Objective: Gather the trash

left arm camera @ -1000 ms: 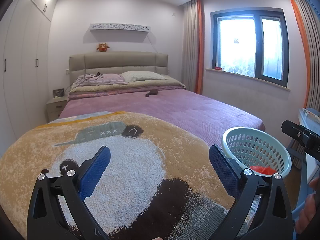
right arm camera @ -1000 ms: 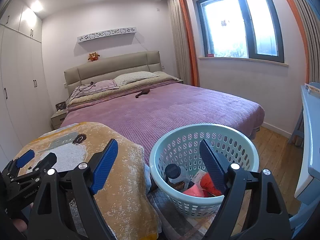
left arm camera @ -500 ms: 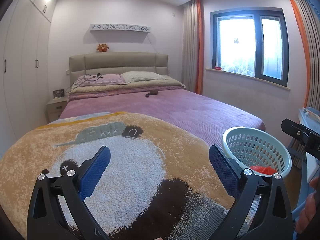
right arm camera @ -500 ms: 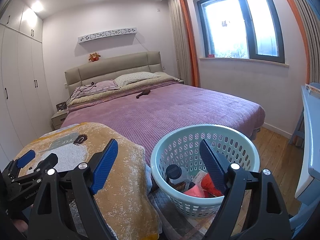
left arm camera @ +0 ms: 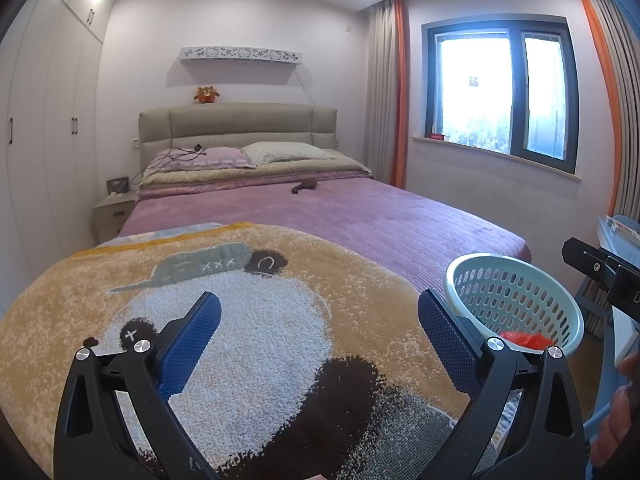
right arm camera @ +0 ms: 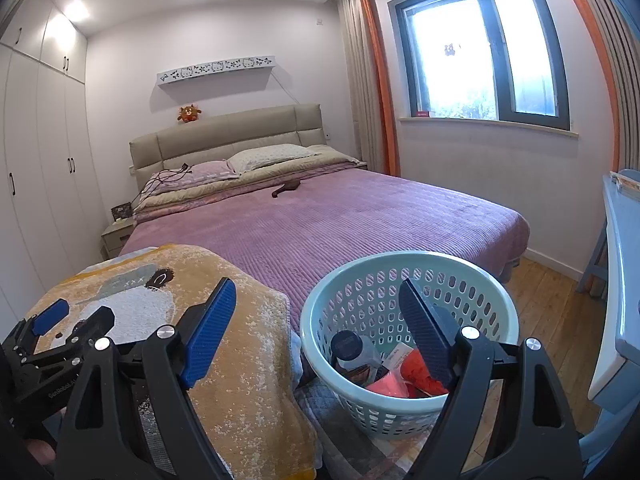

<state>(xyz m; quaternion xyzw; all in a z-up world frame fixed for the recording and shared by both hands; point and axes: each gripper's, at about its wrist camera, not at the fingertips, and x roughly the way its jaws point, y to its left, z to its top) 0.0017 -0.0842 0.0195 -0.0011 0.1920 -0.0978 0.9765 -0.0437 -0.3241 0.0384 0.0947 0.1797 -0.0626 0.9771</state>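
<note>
Bedroom: trash fills basket (right arm camera: pixel 360 280) beside bed (right arm camera: pixel 340 216).

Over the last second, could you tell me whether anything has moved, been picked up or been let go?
Nothing has visibly changed. The left gripper and right gripper both stay open and empty, and neither has shifted. The basket keeps its trash, the panda blanket lies as before, and the dark object on the bed has not moved.
</note>
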